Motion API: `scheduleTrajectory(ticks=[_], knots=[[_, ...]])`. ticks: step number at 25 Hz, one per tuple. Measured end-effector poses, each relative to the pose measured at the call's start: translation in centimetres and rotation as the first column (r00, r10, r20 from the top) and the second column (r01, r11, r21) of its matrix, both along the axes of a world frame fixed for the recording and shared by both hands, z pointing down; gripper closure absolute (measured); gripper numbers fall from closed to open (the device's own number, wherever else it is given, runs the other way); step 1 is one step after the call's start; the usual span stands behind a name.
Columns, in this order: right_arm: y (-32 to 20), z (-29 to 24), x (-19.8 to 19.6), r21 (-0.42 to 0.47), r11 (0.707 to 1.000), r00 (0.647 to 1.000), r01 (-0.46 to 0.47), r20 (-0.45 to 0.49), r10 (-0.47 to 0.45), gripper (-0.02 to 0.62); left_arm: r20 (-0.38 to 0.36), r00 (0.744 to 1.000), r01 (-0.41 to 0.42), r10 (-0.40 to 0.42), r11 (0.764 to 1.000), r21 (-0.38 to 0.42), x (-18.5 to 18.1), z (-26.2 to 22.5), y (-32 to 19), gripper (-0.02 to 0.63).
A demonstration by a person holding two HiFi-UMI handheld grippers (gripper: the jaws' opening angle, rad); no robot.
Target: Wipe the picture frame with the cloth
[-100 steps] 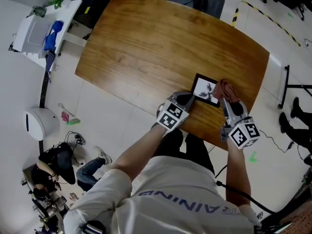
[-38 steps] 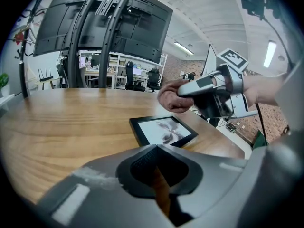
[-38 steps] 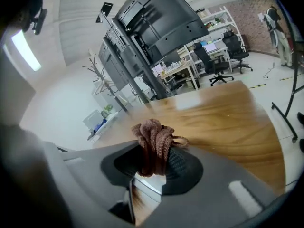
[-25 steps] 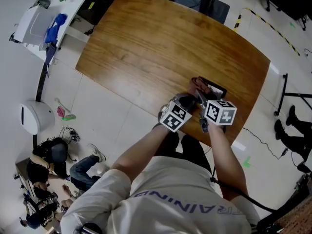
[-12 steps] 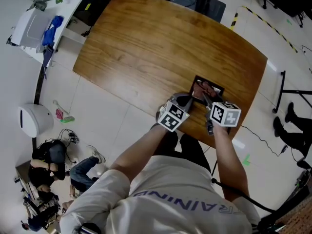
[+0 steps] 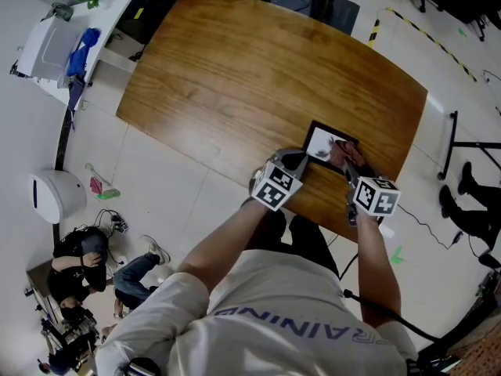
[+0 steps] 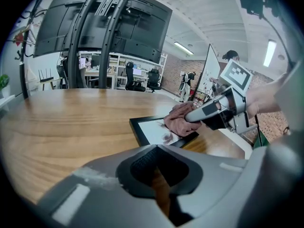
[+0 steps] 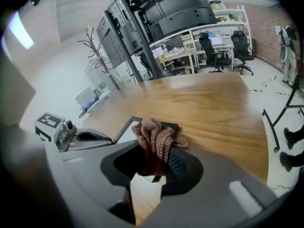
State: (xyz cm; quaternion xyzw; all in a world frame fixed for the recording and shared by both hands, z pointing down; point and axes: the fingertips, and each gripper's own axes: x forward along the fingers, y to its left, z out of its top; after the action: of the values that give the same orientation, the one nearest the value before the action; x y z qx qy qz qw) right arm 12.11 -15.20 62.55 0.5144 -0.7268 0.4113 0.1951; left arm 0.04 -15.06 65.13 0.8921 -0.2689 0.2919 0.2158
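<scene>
Pink cloth (image 8: 153, 136) sits bunched in the right gripper (image 8: 154, 161), whose jaws clamp it against the picture frame (image 6: 319, 142), right of centre. The left gripper (image 7: 156, 148) (jaws together, empty) rests just beside the frame on the bench (image 6: 235, 69). Wiping looks under way, not finished.

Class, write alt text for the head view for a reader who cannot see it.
Seen from above, a person's right gripper holds a reddish cloth on a black picture frame lying near the edge of a wooden table. The left gripper sits at the frame's near corner.
</scene>
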Motion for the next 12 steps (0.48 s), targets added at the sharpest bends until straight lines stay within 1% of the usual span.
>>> scheduleTrajectory(ticks=[3, 7, 12], knots=[[0.7, -0.4, 1.5, 0.005, 0.999, 0.999, -0.049, 0.019, 0.049, 0.479, 0.001, 1.0, -0.009, 0.009, 1.0, 0.019, 0.0, -0.6, -0.3, 0.6], [1.3, -0.4, 2.6, 0.002, 0.995, 0.995, -0.096, 0.04, 0.096, 0.479, 0.003, 1.0, -0.008, 0.008, 1.0, 0.023, -0.1, -0.7, -0.3, 0.6], [1.0, -0.5, 2.1, 0.027, 0.996, 0.996, -0.086, 0.028, 0.085, 0.479, -0.034, 0.999, 0.006, -0.008, 0.999, -0.033, -0.4, -1.0, -0.8, 0.6]])
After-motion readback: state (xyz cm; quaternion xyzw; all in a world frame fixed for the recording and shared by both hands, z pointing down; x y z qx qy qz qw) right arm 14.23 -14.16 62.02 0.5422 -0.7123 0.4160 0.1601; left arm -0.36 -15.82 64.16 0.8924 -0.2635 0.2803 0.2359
